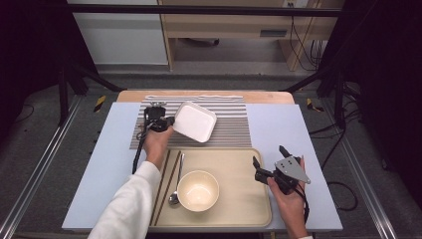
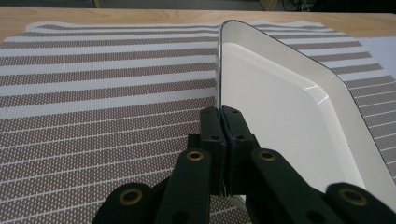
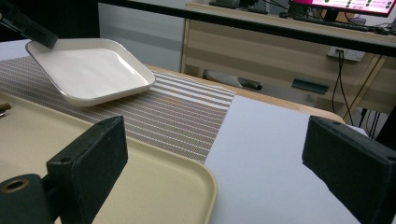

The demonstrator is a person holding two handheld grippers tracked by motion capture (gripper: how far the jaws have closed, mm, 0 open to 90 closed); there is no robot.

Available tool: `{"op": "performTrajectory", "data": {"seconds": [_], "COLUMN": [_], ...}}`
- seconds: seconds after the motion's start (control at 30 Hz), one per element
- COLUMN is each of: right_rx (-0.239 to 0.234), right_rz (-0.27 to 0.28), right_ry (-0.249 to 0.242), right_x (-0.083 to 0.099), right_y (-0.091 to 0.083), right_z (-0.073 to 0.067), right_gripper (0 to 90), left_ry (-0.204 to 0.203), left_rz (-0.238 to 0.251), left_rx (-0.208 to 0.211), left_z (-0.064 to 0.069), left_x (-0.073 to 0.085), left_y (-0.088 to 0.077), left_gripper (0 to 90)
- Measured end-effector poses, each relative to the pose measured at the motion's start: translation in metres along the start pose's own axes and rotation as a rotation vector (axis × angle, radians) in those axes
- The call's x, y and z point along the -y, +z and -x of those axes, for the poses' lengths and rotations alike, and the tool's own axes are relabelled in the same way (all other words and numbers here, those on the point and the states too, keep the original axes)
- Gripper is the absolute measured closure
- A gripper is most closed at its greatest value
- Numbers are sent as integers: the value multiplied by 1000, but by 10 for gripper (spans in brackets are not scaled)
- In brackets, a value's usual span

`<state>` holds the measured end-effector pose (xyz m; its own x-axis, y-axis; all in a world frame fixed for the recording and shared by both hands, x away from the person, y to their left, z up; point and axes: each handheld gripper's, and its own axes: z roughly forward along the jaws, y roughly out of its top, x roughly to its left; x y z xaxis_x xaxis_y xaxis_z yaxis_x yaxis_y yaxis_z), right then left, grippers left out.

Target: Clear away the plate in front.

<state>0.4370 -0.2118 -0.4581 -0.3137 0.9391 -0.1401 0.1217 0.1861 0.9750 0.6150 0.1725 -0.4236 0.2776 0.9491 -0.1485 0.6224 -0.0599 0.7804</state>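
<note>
Now, we note what we see, line by line.

Left gripper [image 1: 166,121]: we hold it over the left part of the striped placemat [image 1: 229,130]; its jaws are pressed together on the rim of the white square plate [image 1: 195,121].

Grip from near: in the left gripper view the two black jaws meet on the thin edge of the plate [image 2: 289,121], with the rim between the pads [image 2: 212,122].

White square plate: it is above the placemat and tilted. In the right gripper view the held corner is higher, and the opposite side [image 3: 88,74] is low near the mat; we cannot tell if this side touches the mat.

Right gripper [image 1: 268,160]: we hold it at the right edge of the beige tray [image 1: 239,199]; its jaws are wide apart and nothing is between them.

Right gripper, own camera: one jaw stands over the tray corner [image 3: 177,186], the other over the pale blue table cover [image 3: 271,154].

Tray contents: a round cream bowl [image 1: 198,190] sits on the tray, a metal spoon [image 1: 176,181] lies just beside it on the left, and two dark chopsticks [image 1: 166,184] lie along the left border.

Position of things: the plate is beyond the tray, well apart from the bowl.
</note>
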Motion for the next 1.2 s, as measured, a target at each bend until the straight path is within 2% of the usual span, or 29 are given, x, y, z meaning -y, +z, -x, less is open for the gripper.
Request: {"op": "performTrajectory", "data": {"seconds": [0.33,0.5,0.73,0.83,0.87,0.9,1.07,1.2], "right_rx": [2,0,-36,-55,-64,-70,-117,-149], "right_rz": [-1,-13,-5,3,11,18,15,12], "right_ry": [0,3,18,54,96,108,118,157], "right_x": [0,-1,-5,-8,-10,-11,-25,-30], "right_y": [0,1,2,4,5,6,17,30], "right_z": [0,-4,-14,-20,-21,-22,-38,-49], "right_gripper": [68,63,70,76,82,88,93,114], "left_ry": [17,34,64,71,68,64,71,81], "left_rz": [21,42,61,73,78,83,106,121], "left_rx": [17,55,124,158,164,176,219,247], "left_z": [7,17,35,43,44,46,53,55], "left_x": [-4,-4,0,3,3,3,5,9], "left_y": [-7,-16,-29,-36,-37,-39,-50,-57], "left_gripper": [884,884,884,884,884,884,884,884]}}
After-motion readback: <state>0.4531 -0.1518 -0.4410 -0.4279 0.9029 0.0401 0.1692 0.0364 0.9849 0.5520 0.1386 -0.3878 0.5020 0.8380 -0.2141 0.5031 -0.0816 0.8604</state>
